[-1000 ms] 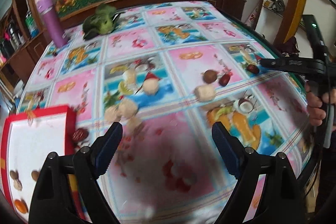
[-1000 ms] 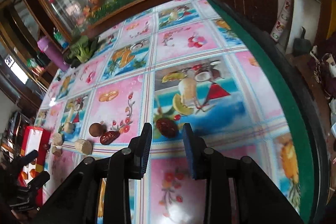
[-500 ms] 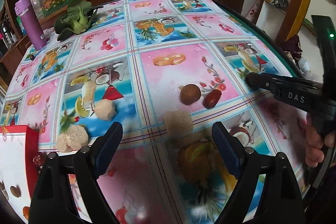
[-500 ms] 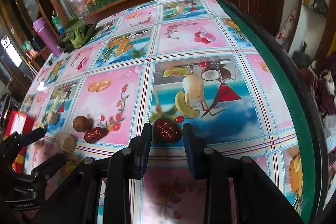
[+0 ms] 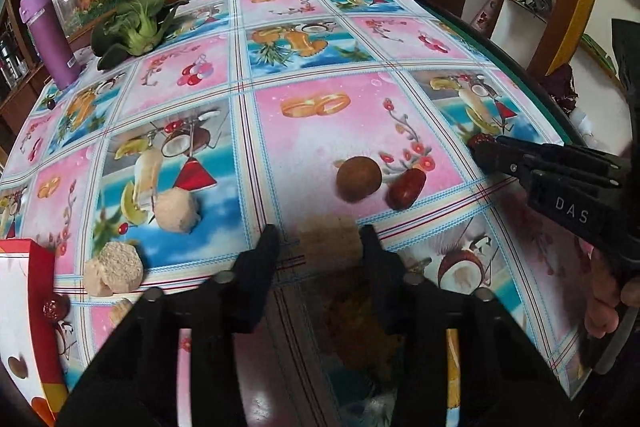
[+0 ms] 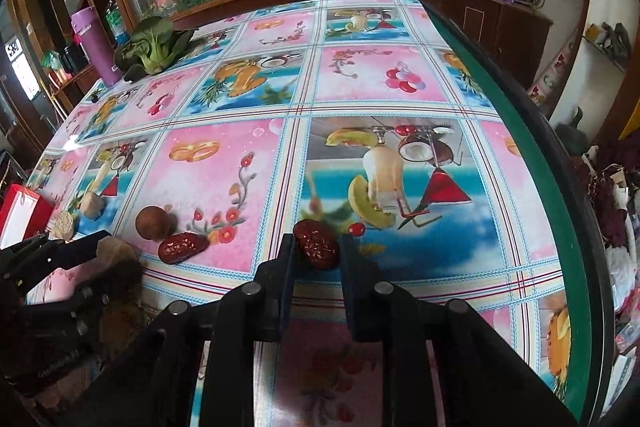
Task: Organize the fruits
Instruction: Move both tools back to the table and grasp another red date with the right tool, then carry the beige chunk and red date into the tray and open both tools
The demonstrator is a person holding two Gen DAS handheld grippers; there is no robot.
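On tablecloth [image 6: 224, 187], red date [image 6: 317, 245] btwn right claw [image 6: 316, 253] tips, jaws apart.

Left tool [image 5: 320, 241] straddled a tan block [image 5: 326, 241], fingers not visibly touching it. Brown round fruit [image 5: 359, 179] and red date [image 5: 407, 183] lay touching, just beyond, on the table [image 5: 328, 67].

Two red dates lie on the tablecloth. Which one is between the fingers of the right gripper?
The red date on the blue picture square sits between the right gripper fingers. The other date lies on the pink square beside the round brown fruit.
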